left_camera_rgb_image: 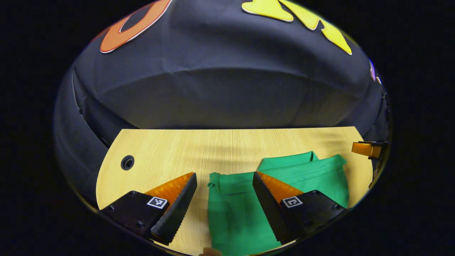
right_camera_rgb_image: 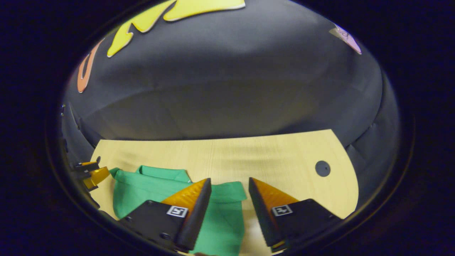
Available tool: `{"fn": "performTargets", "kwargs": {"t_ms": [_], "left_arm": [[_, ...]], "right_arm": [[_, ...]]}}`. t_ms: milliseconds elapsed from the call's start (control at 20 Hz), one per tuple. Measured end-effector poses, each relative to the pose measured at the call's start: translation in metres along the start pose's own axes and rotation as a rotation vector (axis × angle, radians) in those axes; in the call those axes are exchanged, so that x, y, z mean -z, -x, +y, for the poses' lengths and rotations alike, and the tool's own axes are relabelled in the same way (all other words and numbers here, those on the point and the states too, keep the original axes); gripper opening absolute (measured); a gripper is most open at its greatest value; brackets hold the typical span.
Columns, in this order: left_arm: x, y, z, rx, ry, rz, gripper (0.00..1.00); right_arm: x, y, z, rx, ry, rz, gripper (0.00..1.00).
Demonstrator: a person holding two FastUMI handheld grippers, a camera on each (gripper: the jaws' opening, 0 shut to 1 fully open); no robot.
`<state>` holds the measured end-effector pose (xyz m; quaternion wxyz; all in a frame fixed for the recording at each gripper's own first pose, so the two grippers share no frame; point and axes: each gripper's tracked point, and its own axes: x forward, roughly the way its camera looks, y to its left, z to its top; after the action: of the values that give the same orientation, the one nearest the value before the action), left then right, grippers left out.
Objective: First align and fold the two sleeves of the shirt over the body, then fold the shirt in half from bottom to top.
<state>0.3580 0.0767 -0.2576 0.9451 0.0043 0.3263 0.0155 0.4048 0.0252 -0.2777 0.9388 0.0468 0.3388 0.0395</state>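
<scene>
A green shirt (left_camera_rgb_image: pixel 305 174) lies flat on the wooden table (left_camera_rgb_image: pixel 170 149), collar toward the far wall. In the left gripper view, my left gripper (left_camera_rgb_image: pixel 224 174) stands open over a hemmed sleeve end (left_camera_rgb_image: pixel 222 181), with nothing pinched between its fingers. In the right gripper view, the shirt (right_camera_rgb_image: pixel 149 188) spreads to the left, and my right gripper (right_camera_rgb_image: pixel 229 179) is open above its other sleeve end (right_camera_rgb_image: pixel 231 190). Each view shows the other gripper at its edge: the right gripper (left_camera_rgb_image: pixel 368 148) and the left gripper (right_camera_rgb_image: pixel 90 174).
The black cloth wall (left_camera_rgb_image: pixel 227 92) rises directly behind the table's far edge. A round cable hole (left_camera_rgb_image: pixel 127 162) sits near the table's left end and another cable hole (right_camera_rgb_image: pixel 322 168) near its right end. Bare wood stretches beyond the shirt.
</scene>
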Motion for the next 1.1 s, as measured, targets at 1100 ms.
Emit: {"fn": "performTargets", "kwargs": {"t_ms": [1100], "left_arm": [[-0.027,0.433,-0.045,0.012,-0.017,-0.598,1.0]], "right_arm": [[0.041,0.508,0.057,0.02,0.021,-0.631,0.94]]}}
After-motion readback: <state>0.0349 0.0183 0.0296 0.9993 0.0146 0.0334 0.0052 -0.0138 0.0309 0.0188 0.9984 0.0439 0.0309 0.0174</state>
